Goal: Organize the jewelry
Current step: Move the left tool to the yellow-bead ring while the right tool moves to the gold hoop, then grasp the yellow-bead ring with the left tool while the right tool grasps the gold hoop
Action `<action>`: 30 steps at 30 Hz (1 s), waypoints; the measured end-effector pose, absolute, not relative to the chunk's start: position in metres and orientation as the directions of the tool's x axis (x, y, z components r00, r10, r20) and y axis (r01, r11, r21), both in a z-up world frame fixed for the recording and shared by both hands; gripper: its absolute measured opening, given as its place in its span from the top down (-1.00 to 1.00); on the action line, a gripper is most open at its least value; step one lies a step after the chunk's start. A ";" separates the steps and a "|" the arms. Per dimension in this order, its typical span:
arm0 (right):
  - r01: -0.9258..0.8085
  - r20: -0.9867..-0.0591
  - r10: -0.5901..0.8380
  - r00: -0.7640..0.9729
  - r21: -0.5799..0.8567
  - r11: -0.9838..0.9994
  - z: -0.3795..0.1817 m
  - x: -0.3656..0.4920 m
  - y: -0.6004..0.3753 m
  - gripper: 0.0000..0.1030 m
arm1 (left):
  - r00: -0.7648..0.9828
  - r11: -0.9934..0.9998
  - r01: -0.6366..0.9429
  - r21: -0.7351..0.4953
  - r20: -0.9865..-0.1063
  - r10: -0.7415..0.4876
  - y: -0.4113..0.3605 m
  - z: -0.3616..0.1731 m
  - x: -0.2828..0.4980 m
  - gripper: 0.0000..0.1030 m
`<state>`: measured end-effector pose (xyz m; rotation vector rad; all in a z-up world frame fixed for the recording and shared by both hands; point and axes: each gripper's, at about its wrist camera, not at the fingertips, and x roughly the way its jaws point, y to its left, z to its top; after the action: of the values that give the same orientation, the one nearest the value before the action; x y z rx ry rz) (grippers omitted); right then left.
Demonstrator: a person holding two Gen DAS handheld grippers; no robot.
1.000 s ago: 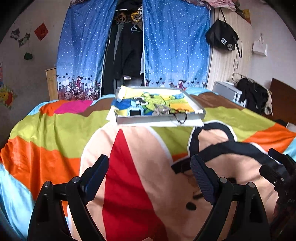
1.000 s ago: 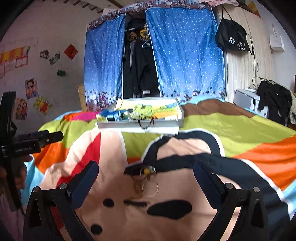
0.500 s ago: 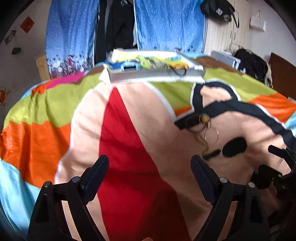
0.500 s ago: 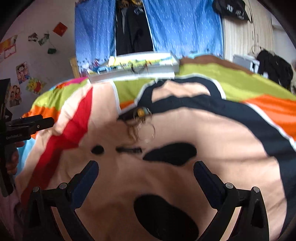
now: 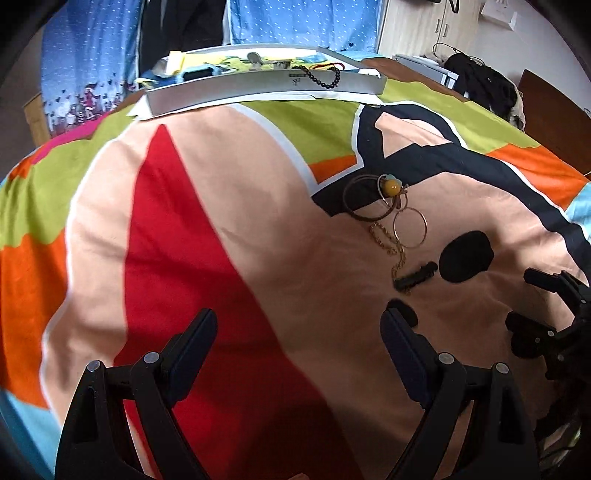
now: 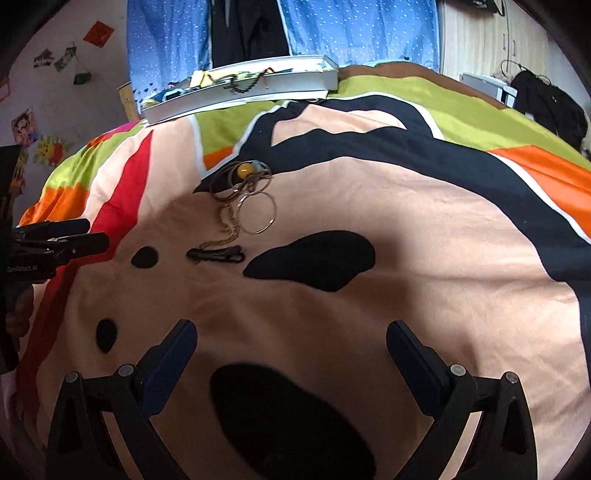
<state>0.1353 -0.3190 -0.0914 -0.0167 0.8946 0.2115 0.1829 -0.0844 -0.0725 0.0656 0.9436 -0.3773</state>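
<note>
Left gripper (image 5: 299,332) wide, empty, above the red and peach part of the bedspread (image 5: 221,206). Right gripper (image 6: 291,343) also wide, empty, over a black blotch in the print. Fingers (image 6: 168,363) on both are black with dark blue pads.

Writing: white lettering on the left gripper's body, seen at the left edge of the right wrist view, too blurred to read for certain. A small dark mark on the tray (image 5: 266,86) wall, unreadable.

Jewelry lies in a loose cluster on the bed, ahead of both grippers and apart from them: ahead and right of the left gripper, ahead and left of the right. Parts:
- brown cord loop (image 5: 356,201), thin, round
- yellow bead (image 5: 391,187), glossy, at the loop's top edge
- thin metal hoop (image 5: 410,227), overlapping the cord
- gold chain (image 5: 388,243), fine links, trailing toward the grippers
- black clip (image 5: 415,277), long and narrow, nearest the grippers, touching the chain's end

Tray is shallow, grey-white, rectangular, at the far side of the bed, well apart from the cluster. Black bead string (image 5: 325,79) hangs over its near wall. Blue dotted curtains (image 6: 354,26) behind.
</note>
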 end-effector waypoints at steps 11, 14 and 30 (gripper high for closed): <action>-0.178 -0.755 0.162 0.635 0.062 0.982 -0.091 0.196 -0.317 -0.72 | 0.500 0.902 0.401 -0.161 -0.786 -0.363 -0.112 -0.081 0.259 -0.66; -0.213 -0.760 0.170 0.627 0.042 0.976 -0.095 0.214 -0.311 -0.48 | 0.475 0.881 0.441 -0.170 -0.789 -0.390 -0.122 -0.085 0.277 -0.65; -0.347 -0.779 0.209 0.591 -0.012 0.938 -0.116 0.253 -0.282 0.34 | 0.376 0.823 0.543 -0.169 -0.827 -0.418 -0.149 -0.102 0.314 0.55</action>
<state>0.2532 -0.2822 -0.1160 -0.1697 0.8811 0.3250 0.3138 -0.1485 -0.1023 0.1384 1.0134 -0.6171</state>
